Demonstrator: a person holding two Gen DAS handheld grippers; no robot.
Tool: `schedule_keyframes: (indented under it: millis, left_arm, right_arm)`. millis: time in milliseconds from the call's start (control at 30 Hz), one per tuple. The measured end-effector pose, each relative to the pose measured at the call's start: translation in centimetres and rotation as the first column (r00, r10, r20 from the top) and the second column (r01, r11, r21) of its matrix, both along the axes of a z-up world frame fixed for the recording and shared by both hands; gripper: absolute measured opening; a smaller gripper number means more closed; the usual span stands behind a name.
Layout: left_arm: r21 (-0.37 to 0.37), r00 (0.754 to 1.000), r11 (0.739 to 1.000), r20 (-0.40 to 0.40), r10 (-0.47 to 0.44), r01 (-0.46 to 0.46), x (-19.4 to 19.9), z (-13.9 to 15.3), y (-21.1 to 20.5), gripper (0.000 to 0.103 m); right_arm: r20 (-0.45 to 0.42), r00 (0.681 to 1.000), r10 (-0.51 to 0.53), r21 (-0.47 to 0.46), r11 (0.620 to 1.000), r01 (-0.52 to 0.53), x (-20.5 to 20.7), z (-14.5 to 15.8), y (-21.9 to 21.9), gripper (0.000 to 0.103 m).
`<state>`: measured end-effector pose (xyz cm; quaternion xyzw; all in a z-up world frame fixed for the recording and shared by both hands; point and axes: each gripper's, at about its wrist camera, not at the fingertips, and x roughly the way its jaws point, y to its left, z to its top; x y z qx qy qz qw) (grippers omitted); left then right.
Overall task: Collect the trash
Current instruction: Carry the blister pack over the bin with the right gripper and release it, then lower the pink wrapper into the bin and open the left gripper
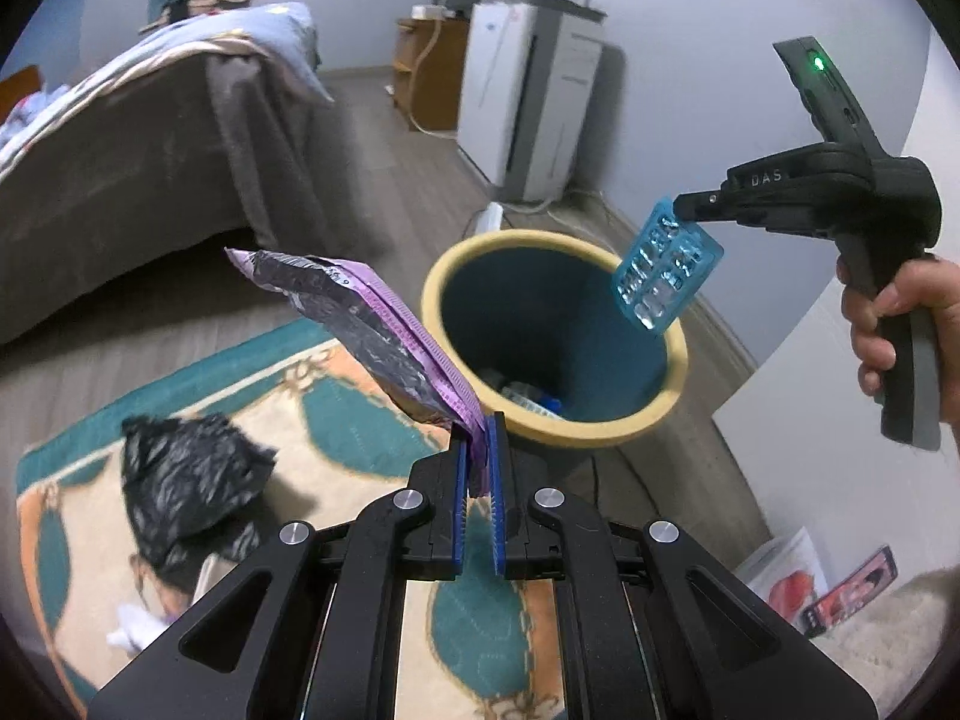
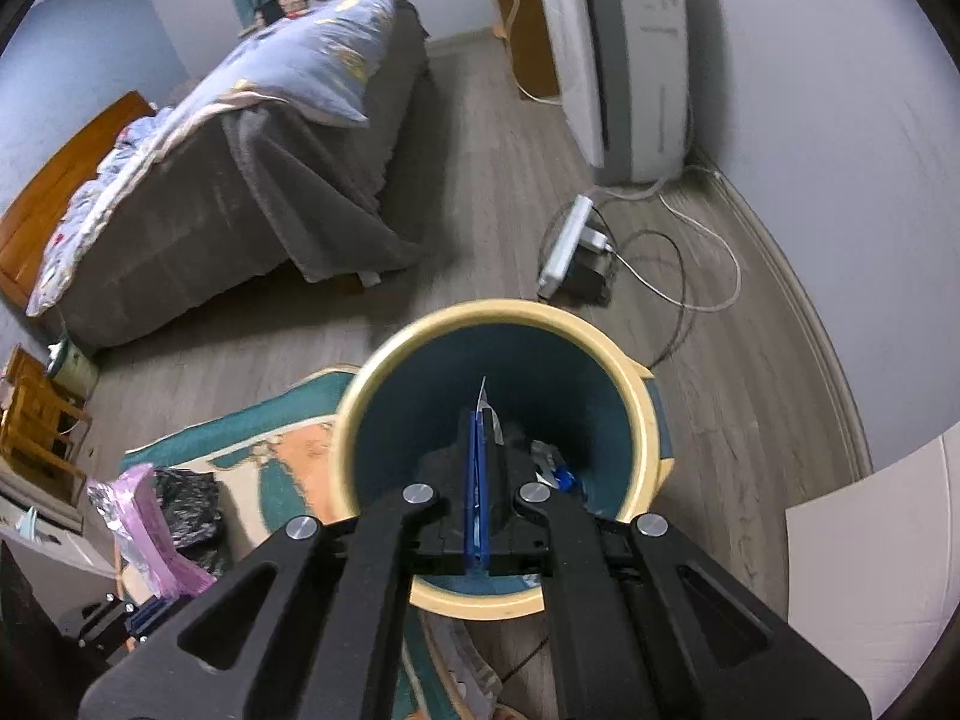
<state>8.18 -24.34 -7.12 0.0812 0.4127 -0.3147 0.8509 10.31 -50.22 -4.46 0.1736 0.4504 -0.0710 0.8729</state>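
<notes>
OK, my left gripper pinches the crumpled purple foil wrapper by its bottom edge, just short of the near rim of the round teal bin with the cream rim. My right gripper clamps the blue plastic blister pack over the bin mouth, inside the rim. A black plastic bag lies on the rug, left of the bin.

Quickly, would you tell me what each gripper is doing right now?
Left gripper: shut on the purple wrapper.
Right gripper: shut on the blister pack, over the bin.
</notes>
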Motion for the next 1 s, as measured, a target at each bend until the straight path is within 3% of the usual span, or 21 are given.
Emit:
schedule_keyframes:
  millis: [267,500,667,767,867,900,967,1000]
  left_arm:
    - [0.065,0.997,0.995,0.002,-0.081,0.08,2.1,-0.5,-4.6,0.007]
    - [0.063,0.992,0.99,-0.034,-0.125,0.127,3.4,-1.8,-8.4,0.007]
    - [0.125,0.989,0.981,-0.034,-0.145,0.148,4.4,-3.2,-11.3,0.007]
    - [0.13,0.99,0.982,-0.041,-0.135,0.139,4.7,-3.6,-12.0,0.019]
    - [0.129,0.993,0.984,-0.025,-0.118,0.12,4.7,-3.5,-12.1,0.054]
    - [0.121,0.993,0.986,-0.008,-0.115,0.115,4.5,-3.3,-12.0,0.059]
    - [0.108,0.994,0.988,-0.003,-0.109,0.109,4.5,-3.1,-11.8,0.062]
    - [0.102,0.995,0.99,-0.003,-0.099,0.098,4.5,-3.1,-11.5,0.065]
  right_arm:
    - [-0.03,1.0,0.002,-0.011,1.0,-0.002,0.9,-1.6,-0.5,0.0]
    - [-0.029,0.999,-0.022,0.008,1.0,0.022,0.8,-2.2,-1.1,0.0]
    - [-0.008,1.0,0.0,0.003,1.0,0.0,0.9,-2.0,-0.7,0.0]
    - [-0.004,1.0,0.01,0.01,1.0,-0.01,1.0,-2.0,-0.4,0.001]
    - [-0.005,1.0,0.004,0.02,1.0,-0.003,1.0,-2.1,-0.7,0.003]
    - [-0.003,1.0,-0.005,0.022,1.0,0.005,0.9,-2.0,-0.9,0.005]
    - [0.003,1.0,-0.022,0.026,0.999,0.022,0.9,-1.9,-1.3,0.015]
    - [0.005,0.999,-0.032,0.03,0.999,0.031,0.8,-1.9,-1.4,0.026]
